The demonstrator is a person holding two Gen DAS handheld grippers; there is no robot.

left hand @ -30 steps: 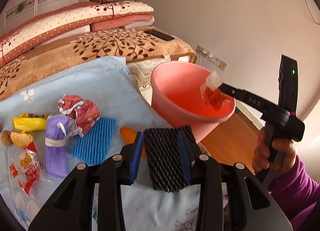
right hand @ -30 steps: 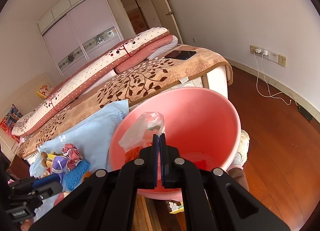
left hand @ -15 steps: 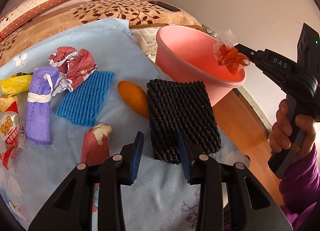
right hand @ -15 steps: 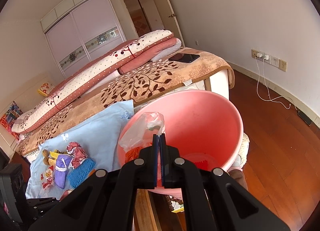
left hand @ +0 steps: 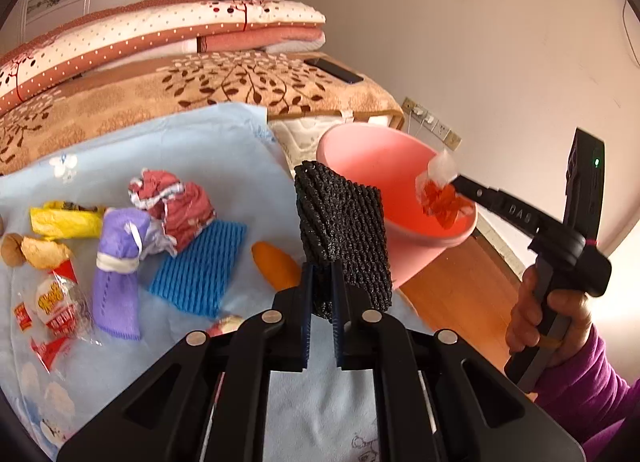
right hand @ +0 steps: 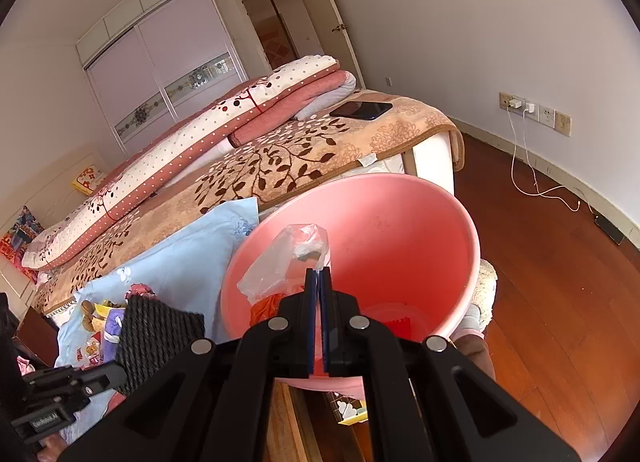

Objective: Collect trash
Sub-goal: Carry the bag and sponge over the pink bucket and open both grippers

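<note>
Left gripper (left hand: 322, 286) angled down over the bed, jaws just closed onto the black foam net (left hand: 344, 230), which is lifted off the blue sheet (left hand: 192, 150) and standing upright. Right gripper (right hand: 319, 282), held in a hand (left hand: 548, 318) with a purple sleeve, jaws pinched on a clear wrapper with orange scraps (right hand: 284, 262) over the pink basin (right hand: 400, 230). More trash lies on the sheet: blue foam net (left hand: 200, 266), purple cloth (left hand: 118, 282), orange peel (left hand: 276, 264). Wood floor (right hand: 560, 302), white walls.
</note>
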